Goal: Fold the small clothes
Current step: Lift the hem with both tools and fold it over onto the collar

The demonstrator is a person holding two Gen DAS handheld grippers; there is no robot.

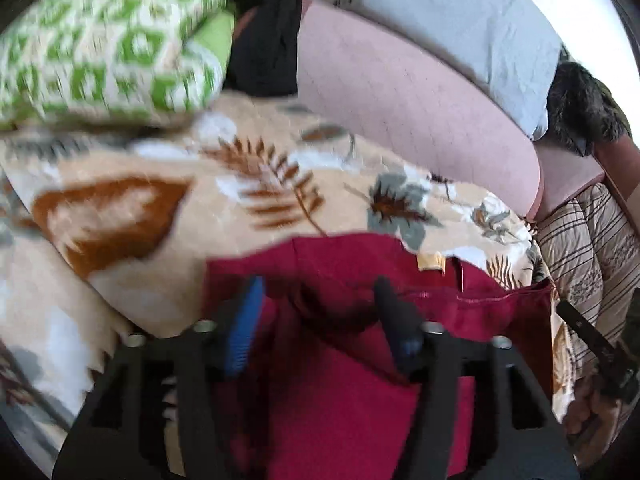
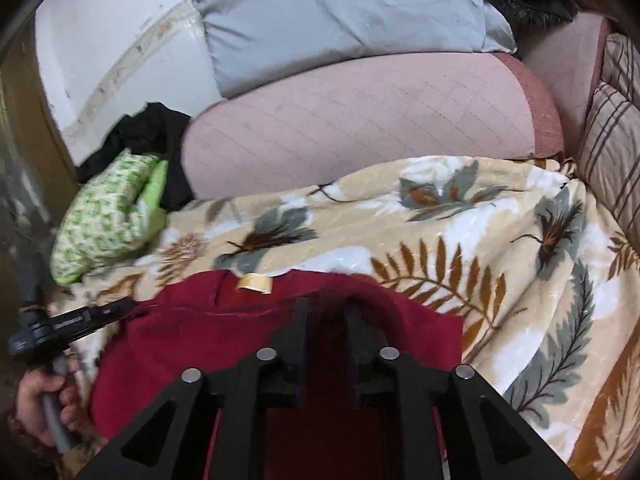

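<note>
In the left wrist view the left gripper (image 1: 318, 292) hangs wide-jawed over the red garment (image 1: 340, 400), which spreads sideways across the lower frame on the blanket (image 1: 160, 184), while the right gripper (image 2: 326, 312) pinches its right part between narrow jaws.

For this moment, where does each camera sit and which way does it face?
Left wrist: rides the left tongs, looking along their spread fingers across the red garment and leaf-print blanket toward the pink cushion; the right tongs enter at far right.
Right wrist: rides the right tongs, fingers close together over the garment, facing the same cushion; the left hand shows lower left.
Shared: garment, blanket, cushion, green patterned cloth, grey pillow.
</note>
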